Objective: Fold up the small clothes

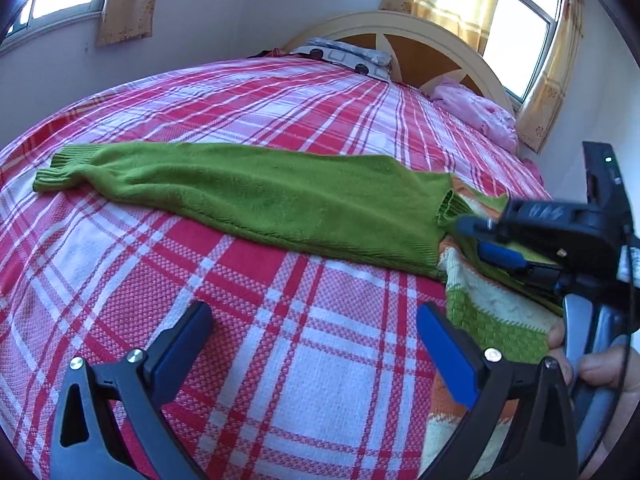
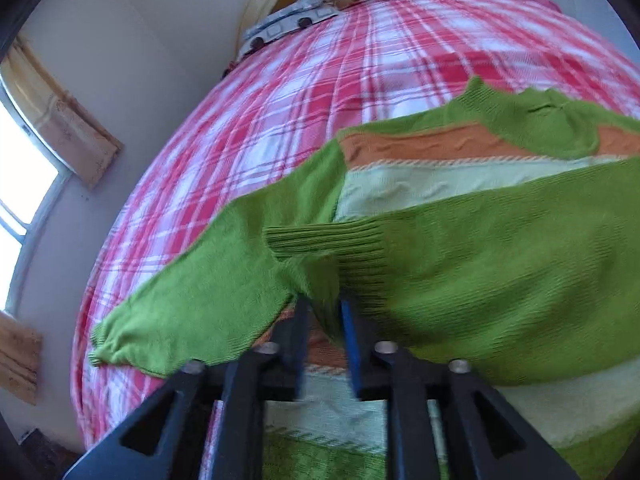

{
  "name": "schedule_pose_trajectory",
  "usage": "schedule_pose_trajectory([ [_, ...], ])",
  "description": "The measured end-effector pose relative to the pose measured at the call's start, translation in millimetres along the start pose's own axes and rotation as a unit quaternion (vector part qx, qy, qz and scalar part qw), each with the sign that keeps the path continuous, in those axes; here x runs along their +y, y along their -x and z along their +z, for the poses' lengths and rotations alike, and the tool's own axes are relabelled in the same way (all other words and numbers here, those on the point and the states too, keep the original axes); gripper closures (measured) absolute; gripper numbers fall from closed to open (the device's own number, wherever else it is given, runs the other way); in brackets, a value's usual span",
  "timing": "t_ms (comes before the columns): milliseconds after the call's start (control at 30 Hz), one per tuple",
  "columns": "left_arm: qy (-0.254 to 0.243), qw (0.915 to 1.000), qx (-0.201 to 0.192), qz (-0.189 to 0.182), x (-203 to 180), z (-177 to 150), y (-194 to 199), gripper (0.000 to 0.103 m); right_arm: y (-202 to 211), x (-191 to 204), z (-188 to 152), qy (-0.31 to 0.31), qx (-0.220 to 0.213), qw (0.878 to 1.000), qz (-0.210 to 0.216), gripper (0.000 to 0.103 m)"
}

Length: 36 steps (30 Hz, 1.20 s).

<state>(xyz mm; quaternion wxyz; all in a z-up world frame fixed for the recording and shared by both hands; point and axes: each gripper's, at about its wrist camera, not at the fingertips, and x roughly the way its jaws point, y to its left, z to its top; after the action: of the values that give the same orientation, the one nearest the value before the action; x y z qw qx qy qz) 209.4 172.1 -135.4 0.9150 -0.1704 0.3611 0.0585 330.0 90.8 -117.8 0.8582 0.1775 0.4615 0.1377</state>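
Your green sweater lies flat on the bed, on the red-and-white checked cover. One sleeve stretches out long to the left in the left wrist view, its ribbed cuff at the far end. The other sleeve is folded in across the striped chest, its ribbed cuff resting over the orange and pale bands.

Your left gripper hovers over bare cover, jaws spread wide with nothing between them, just beside the sweater's hem.

Your right gripper sits low on the folded sleeve near that cuff. Its jaws stand a narrow gap apart with a ridge of green knit rising between them. The picture is blurred there, so you cannot tell from it whether the pads press the fabric or have let go. Your hand shows at the handle in the left wrist view.

Up by the headboard lie a patterned pillow and a pink bundle.
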Motion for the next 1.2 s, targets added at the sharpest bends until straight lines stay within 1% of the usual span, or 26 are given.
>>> schedule_pose_trajectory([
  [33, 0.001, 1.0, -0.001, -0.003, 1.7, -0.5, 1.5, 0.0, 2.5, 1.7, 0.3, 0.0, 0.001, 1.0, 0.024, 0.054],
  [67, 0.002, 1.0, -0.002, -0.005, 2.2, -0.7, 1.8, 0.0, 5.1, 3.4, 1.2, 0.0, 0.004, 0.999, 0.039, 0.044],
  [133, 0.003, 1.0, -0.003, -0.006, 2.8, -1.2, 3.0, 0.0, 16.2, 9.2, 0.7, 0.005, 0.004, 0.998, 0.064, 0.043],
  [200, 0.003, 1.0, -0.003, -0.005, 2.9, -1.3, 3.0, 0.0, 28.1, 12.6, -1.4, 0.015, -0.014, 0.997, 0.07, 0.043],
  [233, 0.003, 1.0, -0.003, -0.006, 2.9, -1.4, 3.0, 0.0, 35.8, 12.0, -2.7, 0.022, -0.03, 0.998, 0.059, 0.046],
  [267, 0.002, 1.0, -0.004, -0.005, 3.0, -1.4, 3.2, 0.0, 39.3, 11.5, -3.3, 0.03, -0.037, 0.998, 0.045, 0.061],
  [300, 0.002, 1.0, -0.003, -0.005, 3.3, -1.6, 3.3, 0.0, 39.7, 9.8, -4.2, 0.041, -0.036, 0.998, 0.024, 0.068],
  [333, 0.002, 1.0, -0.003, -0.005, 3.6, -1.8, 3.6, 0.0, 37.4, 5.7, -5.3, 0.053, -0.028, 0.998, -0.002, 0.072],
  [400, 0.002, 1.0, -0.004, -0.006, 4.3, -2.0, 4.2, 0.0, 35.0, -6.5, -8.3, 0.059, -0.019, 0.998, -0.031, 0.072],
  [467, 0.004, 0.9999, -0.005, -0.008, 3.7, -2.3, 4.4, 0.0, 38.4, -19.9, -10.6, 0.06, -0.012, 0.997, -0.047, 0.072],
  [500, 0.005, 0.9999, -0.005, -0.009, 4.2, -2.0, 4.4, 0.0, 46.1, -28.6, -11.3, 0.061, -0.015, 0.997, -0.05, 0.072],
  [533, 0.005, 0.9999, -0.005, -0.009, 4.0, -2.8, 4.9, 0.0, 58.1, -38.3, -10.8, 0.066, -0.029, 0.995, -0.066, 0.072],
  [567, 0.005, 0.9999, -0.005, -0.008, 3.9, -2.9, 4.7, 0.0, 71.6, -48.9, -8.4, 0.072, -0.046, 0.992, -0.094, 0.072],
  [600, 0.002, 1.0, -0.004, -0.005, 3.3, -2.7, 4.3, 0.0, 82.3, -60.8, -3.4, 0.074, -0.057, 0.988, -0.119, 0.072],
  [633, 0.001, 1.0, -0.004, -0.004, 3.9, -2.7, 4.4, 0.0, 96.8, -77.4, 3.6, 0.073, -0.074, 0.981, -0.161, 0.07],
  [700, -0.001, 1.0, -0.003, 0.0, 4.0, -2.8, 4.5, 0.0, 117.1, -111.0, 18.1, 0.054, -0.093, 0.97, -0.22, 0.06],
  [733, -0.002, 1.0, -0.003, 0.0, 3.6, -2.6, 3.8, 0.0, 130.0, -135.7, 26.5, 0.037, -0.105, 0.962, -0.251, 0.055],
  [833, -0.004, 1.0, -0.002, 0.003, 3.1, -2.1, 2.9, 0.0, 152.0, -190.7, 43.2, -0.006, -0.111, 0.947, -0.302, 0.054],
  [867, -0.006, 1.0, -0.001, 0.005, 2.3, -1.7, 2.0, 0.0, 154.9, -204.7, 46.4, -0.02, -0.105, 0.947, -0.304, 0.054],
  [933, -0.009, 0.9999, 0.001, 0.01, 0.8, -2.1, 1.1, 0.0, 152.5, -231.9, 49.9, -0.047, -0.082, 0.952, -0.292, 0.054],
  [967, -0.011, 0.9999, 0.002, 0.012, 0.4, -2.0, 0.5, 0.0, 147.5, -240.1, 51.3, -0.052, -0.071, 0.953, -0.289, 0.054],
  [1033, -0.014, 0.9998, 0.003, 0.016, -1.3, -2.0, -0.4, 0.0, 141.5, -249.3, 47.9, -0.048, -0.067, 0.956, -0.283, 0.054],
  [1100, -0.016, 0.9997, 0.005, 0.018, -1.2, -1.4, -1.4, 0.0, 137.3, -254.2, 45.6, -0.041, -0.076, 0.959, -0.27, 0.081],
  [1133, -0.016, 0.9997, 0.005, 0.019, -1.6, -1.7, -1.4, 0.0, 137.2, -255.4, 45.3, -0.043, -0.079, 0.96, -0.267, 0.084],
  [1167, -0.017, 0.9996, 0.005, 0.021, -2.0, -1.6, -1.8, 0.0, 137.7, -254.6, 45.8, -0.045, -0.084, 0.959, -0.267, 0.089],
  [1200, -0.019, 0.9996, 0.006, 0.022, -2.4, -1.5, -2.3, 0.0, 138.2, -253.6, 45.5, -0.042, -0.087, 0.958, -0.269, 0.091],
])
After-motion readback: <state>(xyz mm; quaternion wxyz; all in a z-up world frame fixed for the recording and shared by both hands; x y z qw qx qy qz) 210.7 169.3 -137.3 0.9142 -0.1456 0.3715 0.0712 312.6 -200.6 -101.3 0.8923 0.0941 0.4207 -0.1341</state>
